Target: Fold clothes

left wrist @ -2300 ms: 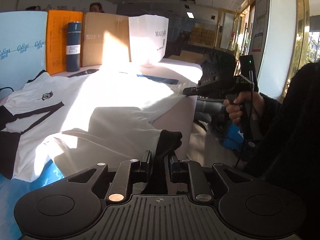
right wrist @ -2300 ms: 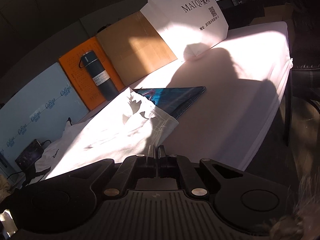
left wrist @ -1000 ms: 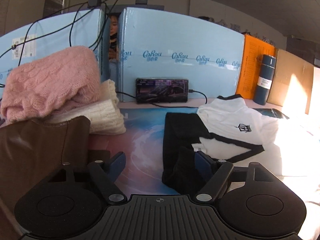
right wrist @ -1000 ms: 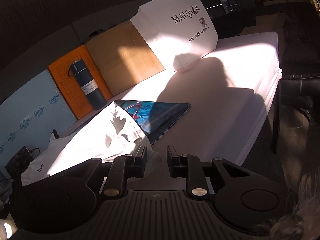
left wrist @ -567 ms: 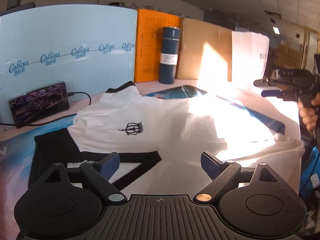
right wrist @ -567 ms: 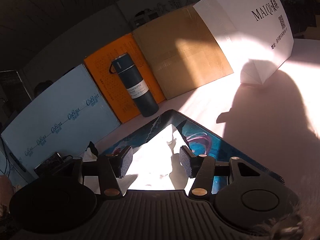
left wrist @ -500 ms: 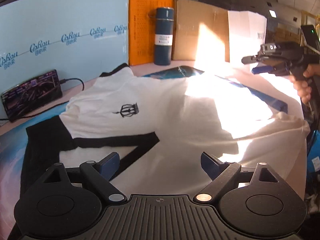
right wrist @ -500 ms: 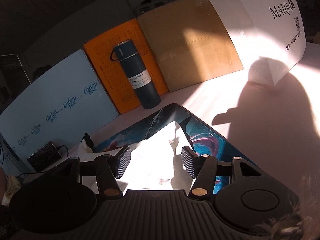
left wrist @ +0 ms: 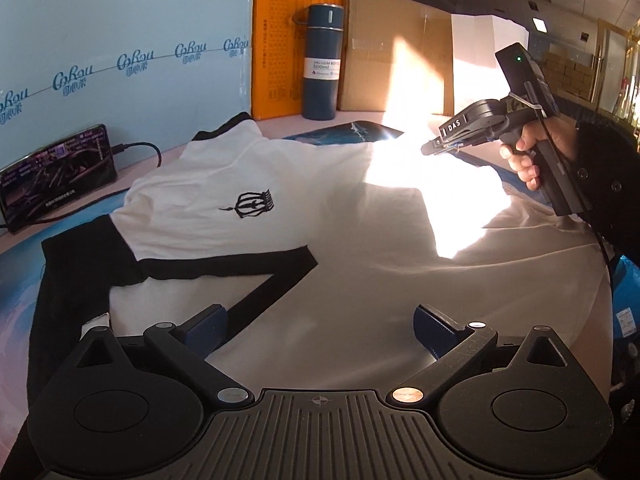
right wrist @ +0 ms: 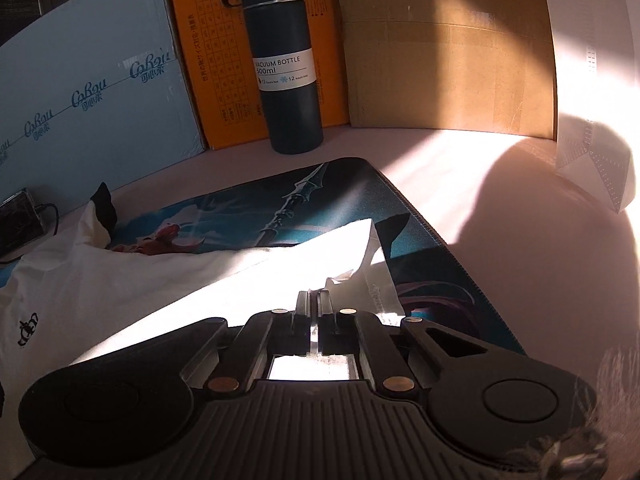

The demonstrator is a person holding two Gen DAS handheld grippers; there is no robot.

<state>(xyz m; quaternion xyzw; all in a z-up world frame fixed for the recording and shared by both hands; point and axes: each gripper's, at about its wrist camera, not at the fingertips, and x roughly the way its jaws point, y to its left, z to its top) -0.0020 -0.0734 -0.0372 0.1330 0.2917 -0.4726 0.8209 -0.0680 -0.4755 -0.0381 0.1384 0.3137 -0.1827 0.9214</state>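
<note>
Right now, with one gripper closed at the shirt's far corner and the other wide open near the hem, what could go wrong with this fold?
The right gripper has just closed on the far corner of the white shirt, seemingly only on its very edge, so it may slip out when lifted. The left gripper is open with no cloth pinched, so a one-sided pull could skew the shirt. A dragged shirt might reach the vacuum bottle, which stands nearby.

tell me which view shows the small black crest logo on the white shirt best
The left wrist view: the black crest logo sits whole and sharp on the white shirt. In the right wrist view the logo is tiny, at the left edge, in shadow.
</note>
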